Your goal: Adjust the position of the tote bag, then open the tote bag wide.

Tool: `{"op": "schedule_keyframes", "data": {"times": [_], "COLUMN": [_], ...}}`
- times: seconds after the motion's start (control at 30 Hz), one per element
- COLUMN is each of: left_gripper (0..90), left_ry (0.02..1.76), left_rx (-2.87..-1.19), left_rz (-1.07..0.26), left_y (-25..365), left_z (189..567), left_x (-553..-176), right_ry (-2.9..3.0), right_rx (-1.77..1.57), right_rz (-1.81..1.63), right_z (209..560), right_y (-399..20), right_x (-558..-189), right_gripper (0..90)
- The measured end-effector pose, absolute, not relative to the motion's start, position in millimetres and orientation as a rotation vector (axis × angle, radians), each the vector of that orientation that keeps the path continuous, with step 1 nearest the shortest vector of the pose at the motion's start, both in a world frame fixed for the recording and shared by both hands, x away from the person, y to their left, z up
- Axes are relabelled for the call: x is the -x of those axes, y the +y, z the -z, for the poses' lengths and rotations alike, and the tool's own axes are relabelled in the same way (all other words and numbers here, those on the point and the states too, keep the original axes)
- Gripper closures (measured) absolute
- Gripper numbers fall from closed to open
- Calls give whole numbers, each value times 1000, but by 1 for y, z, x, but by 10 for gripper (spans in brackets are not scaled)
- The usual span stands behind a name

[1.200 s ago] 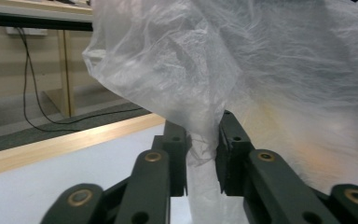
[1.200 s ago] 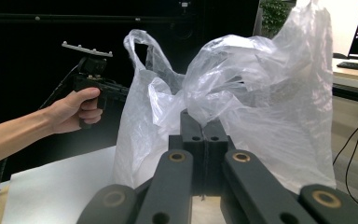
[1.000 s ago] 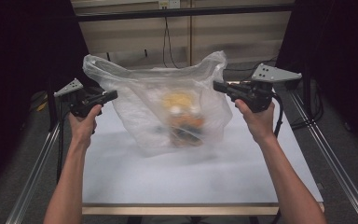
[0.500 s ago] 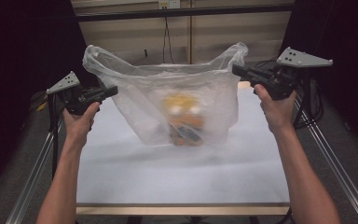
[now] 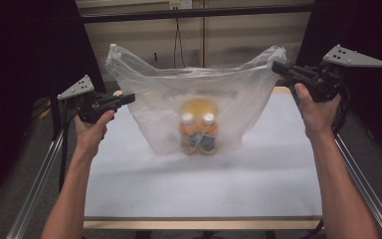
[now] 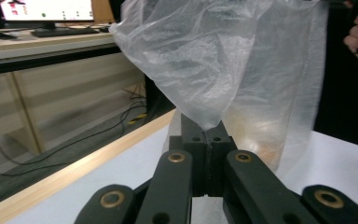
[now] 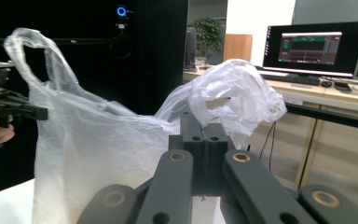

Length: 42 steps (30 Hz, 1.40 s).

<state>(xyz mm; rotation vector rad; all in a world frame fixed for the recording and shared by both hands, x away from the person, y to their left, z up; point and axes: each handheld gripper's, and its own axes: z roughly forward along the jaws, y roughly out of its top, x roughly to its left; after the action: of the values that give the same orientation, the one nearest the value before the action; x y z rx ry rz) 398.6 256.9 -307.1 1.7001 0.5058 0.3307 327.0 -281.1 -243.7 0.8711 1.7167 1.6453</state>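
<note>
Plastic bag (image 5: pixel 194 104), centre frame, bottom on the desk (image 5: pixel 204 189), holds 2 bottles (image 5: pixel 198 133). Your left tongs (image 5: pixel 127 99) and right tongs (image 5: pixel 277 67) clamp its handles. Likely next: lift evenly.

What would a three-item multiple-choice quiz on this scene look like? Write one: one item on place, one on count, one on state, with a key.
1. Where do the orange bottles with white caps stand?
A. Inside the clear thin plastic bag
B. On bare table beside it
C. On the floor

2. How many white caps show through the bag?
A. One
B. Two
C. Four

3. How is the left gripper?
A. Open, clear of the bag
B. Shut on the bag
C. Lying on the white table

Key: 1 A, the bottles show through the film in the high view. 2 B, two caps stand side by side. 3 B, its jaws pinch the film; the right gripper likewise.
</note>
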Motion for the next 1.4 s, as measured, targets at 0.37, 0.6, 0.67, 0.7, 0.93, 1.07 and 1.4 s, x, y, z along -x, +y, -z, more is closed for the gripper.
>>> {"op": "schedule_keyframes", "data": {"times": [0.37, 0.6, 0.67, 0.7, 0.93, 1.07, 1.4], "left_gripper": [900, 900, 900, 900, 900, 900, 900], "left_ry": [503, 509, 522, 521, 540, 551, 575], "left_rx": [-1720, -1728, -1726, -1732, -1720, -1748, -1830], "left_rz": [-319, -315, -313, -313, -289, -290, -280], "left_y": [252, 255, 255, 256, 255, 255, 260], "left_z": [319, 328, 331, 334, 344, 350, 369], "left_x": [-387, -382, -382, -382, -382, -382, -381], "right_ry": [1754, 1792, 1784, 1790, 1811, 1842, 1917], "right_rx": [-869, -856, -865, -873, -895, -898, -937], "right_rz": [-1648, -1644, -1645, -1640, -1630, -1629, -1588], "right_z": [262, 270, 272, 274, 286, 296, 324], "right_y": [-285, -285, -286, -287, -289, -284, -275], "right_x": [-322, -314, -313, -313, -313, -314, -314], "right_gripper": [900, 900, 900, 900, 900, 900, 900]}}
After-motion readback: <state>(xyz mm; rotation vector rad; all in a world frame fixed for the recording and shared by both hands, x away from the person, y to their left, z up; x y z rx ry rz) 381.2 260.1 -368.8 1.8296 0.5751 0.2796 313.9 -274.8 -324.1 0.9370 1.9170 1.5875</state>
